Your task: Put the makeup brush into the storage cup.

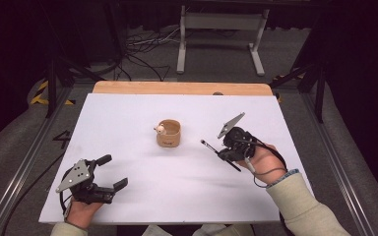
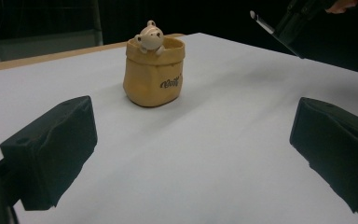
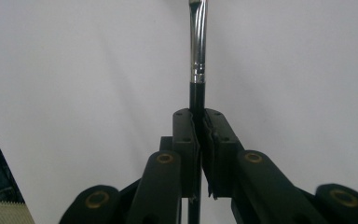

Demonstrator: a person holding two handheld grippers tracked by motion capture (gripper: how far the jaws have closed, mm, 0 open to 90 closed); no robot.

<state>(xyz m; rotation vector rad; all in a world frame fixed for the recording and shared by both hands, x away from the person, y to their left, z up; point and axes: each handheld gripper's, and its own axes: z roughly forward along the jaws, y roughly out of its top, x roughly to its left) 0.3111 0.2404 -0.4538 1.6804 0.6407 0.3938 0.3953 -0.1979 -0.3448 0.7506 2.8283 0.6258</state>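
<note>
A tan sack-shaped pot (image 1: 169,133) with a small bear figure (image 1: 160,130) at its rim stands near the middle of the white table (image 1: 128,113); the left gripper view shows the pot (image 2: 154,74) and bear (image 2: 149,36) straight ahead. My left gripper (image 1: 112,171) rests at the front left, open, nothing between its jaws (image 2: 191,154). My right gripper (image 1: 221,153) is to the right of the pot, shut on a thin black brush (image 1: 220,154) with a silver ferrule. The brush (image 3: 197,60) sticks out past the jaws, tip pointing toward the pot.
A wooden strip (image 1: 182,88) runs along the table's far edge. Beyond it stand a metal frame (image 1: 221,29) and loose cables (image 1: 142,49) on the floor. A dark rail (image 1: 24,167) borders the table on the left.
</note>
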